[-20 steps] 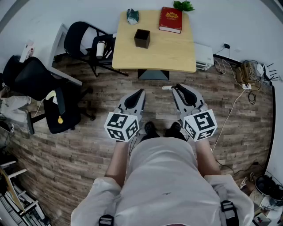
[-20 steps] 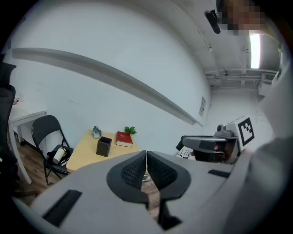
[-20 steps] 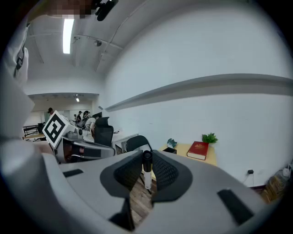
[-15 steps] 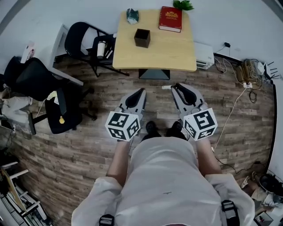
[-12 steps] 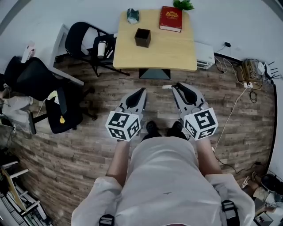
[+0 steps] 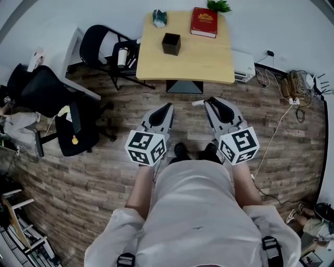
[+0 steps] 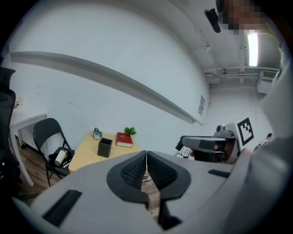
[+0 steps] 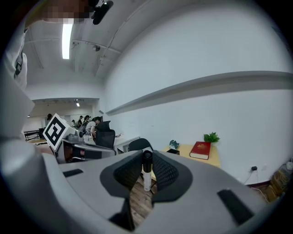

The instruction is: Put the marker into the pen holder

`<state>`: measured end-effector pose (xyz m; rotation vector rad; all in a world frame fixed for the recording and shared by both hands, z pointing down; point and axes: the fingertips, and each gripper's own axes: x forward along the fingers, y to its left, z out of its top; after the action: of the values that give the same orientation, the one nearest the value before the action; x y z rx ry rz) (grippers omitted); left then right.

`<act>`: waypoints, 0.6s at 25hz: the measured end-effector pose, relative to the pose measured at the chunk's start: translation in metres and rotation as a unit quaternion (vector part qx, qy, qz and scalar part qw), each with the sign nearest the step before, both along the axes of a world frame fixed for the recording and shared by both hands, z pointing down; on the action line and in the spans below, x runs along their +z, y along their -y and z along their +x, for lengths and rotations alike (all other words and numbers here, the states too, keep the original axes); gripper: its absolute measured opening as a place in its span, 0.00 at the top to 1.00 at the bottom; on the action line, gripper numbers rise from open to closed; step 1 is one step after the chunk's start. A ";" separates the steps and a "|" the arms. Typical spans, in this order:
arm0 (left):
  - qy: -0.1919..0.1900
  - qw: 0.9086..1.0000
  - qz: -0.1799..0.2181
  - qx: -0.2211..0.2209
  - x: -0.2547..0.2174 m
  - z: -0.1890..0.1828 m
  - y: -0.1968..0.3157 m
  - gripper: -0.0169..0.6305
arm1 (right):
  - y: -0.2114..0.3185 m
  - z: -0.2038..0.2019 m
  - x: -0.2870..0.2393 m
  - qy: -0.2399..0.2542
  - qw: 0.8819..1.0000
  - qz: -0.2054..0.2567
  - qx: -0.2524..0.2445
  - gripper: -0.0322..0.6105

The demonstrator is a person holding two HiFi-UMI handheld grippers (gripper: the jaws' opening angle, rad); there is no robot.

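Note:
The black square pen holder [image 6: 170, 44] stands on the wooden table [image 6: 203, 57] ahead of me; it also shows small as the pen holder [image 7: 105, 147] in the left gripper view. My right gripper [image 6: 209, 102] is shut on a white marker with a black cap [image 8: 146, 170]; the marker's white end [image 6: 197, 103] pokes out to the left of the jaws. My left gripper [image 6: 167, 107] is shut with nothing between its jaws. Both grippers hang over the wooden floor, short of the table.
On the table lie a red book [image 6: 204, 22], a green plant [image 6: 218, 5] and a small teal object [image 6: 158, 17]. A black folding chair [image 6: 104, 44] with a cup stands left of the table. An office chair [image 6: 42, 94] is further left. Cables [image 6: 292, 83] lie at the right.
The view has shifted a little; the table and pen holder sit slightly higher and to the right in the head view. Both grippers keep their pose and grip.

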<state>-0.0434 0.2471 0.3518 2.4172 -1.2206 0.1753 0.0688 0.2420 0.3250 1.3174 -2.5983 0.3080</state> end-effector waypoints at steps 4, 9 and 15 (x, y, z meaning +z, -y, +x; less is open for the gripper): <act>0.000 1.000 -0.001 0.005 0.003 -0.002 -0.004 0.96 | -0.006 -0.001 0.001 0.005 1.000 -0.001 0.007 0.85; -0.003 1.000 -0.008 0.003 0.009 -0.005 -0.007 0.96 | -0.009 0.000 0.006 0.006 1.000 -0.009 0.012 0.85; -0.007 1.000 -0.015 -0.007 0.012 -0.009 -0.009 0.96 | -0.010 -0.002 0.009 0.004 1.000 -0.018 0.005 0.85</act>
<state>-0.0528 0.2562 0.3640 2.3799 -1.2196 0.1726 0.0672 0.2520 0.3342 1.3207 -2.5803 0.3620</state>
